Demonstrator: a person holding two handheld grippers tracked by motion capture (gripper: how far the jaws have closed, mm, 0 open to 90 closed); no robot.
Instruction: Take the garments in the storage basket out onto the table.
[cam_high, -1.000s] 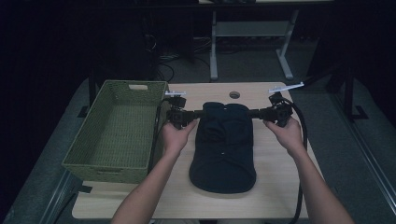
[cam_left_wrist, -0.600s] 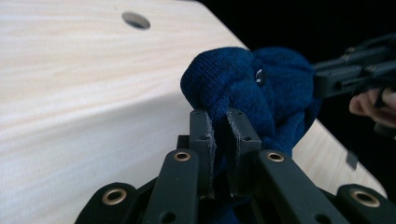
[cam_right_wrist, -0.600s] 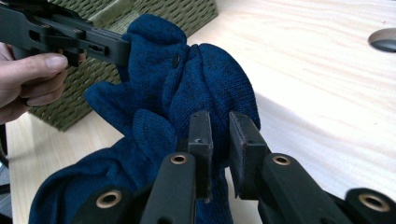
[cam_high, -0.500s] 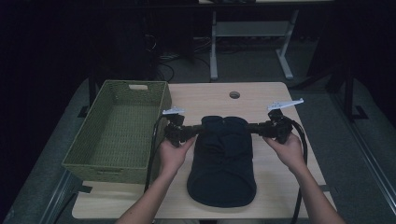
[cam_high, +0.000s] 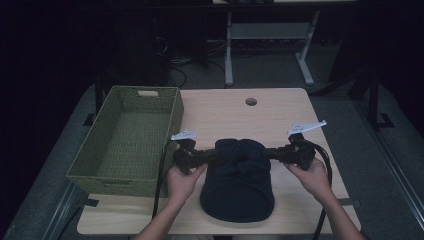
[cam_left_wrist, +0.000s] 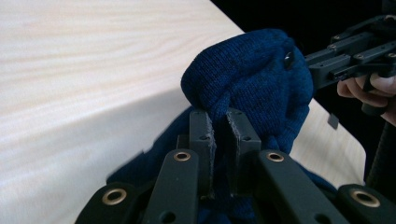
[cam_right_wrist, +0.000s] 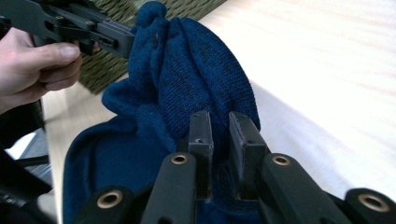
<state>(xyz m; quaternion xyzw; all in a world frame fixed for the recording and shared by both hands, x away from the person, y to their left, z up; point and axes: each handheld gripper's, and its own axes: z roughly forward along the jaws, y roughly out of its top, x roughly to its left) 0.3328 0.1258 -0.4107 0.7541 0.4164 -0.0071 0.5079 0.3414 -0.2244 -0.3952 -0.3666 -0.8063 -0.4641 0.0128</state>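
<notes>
Garment: a dark blue knitted garment (cam_high: 237, 182) lies on the counter (cam_high: 280, 112), in the near half, between the two hands. Its near part lies flat and rounded on the wood; its far edge is gathered up and folded back toward the person, raised above the flat part.
Left claw: the left claw (cam_left_wrist: 219, 133) is pinched on a bunched fold of the knit at the left end of the raised edge. The jaws stand narrow and near parallel, with cloth between the pads. In the high view the left claw (cam_high: 207, 156) points inward toward the garment.
Right claw: the right claw (cam_right_wrist: 219, 135) is closed narrowly on knit fabric at the right end of the same edge, with the cloth drawn up between the pads. In the high view the right claw (cam_high: 272, 153) points inward, facing the left one.
Left hand: the left hand (cam_high: 182, 182) grips its tool from below, just left of the garment.
Right hand: the right hand (cam_high: 312, 177) grips its tool just right of the garment; a black cable (cam_high: 325, 190) loops around it.
Basket: a green woven basket (cam_high: 100, 170) stands on the left part of the counter, near the left hand but apart from the garment.
Counter: light wood, with a round hole (cam_high: 251, 102) near the far edge, well apart from the garment.
</notes>
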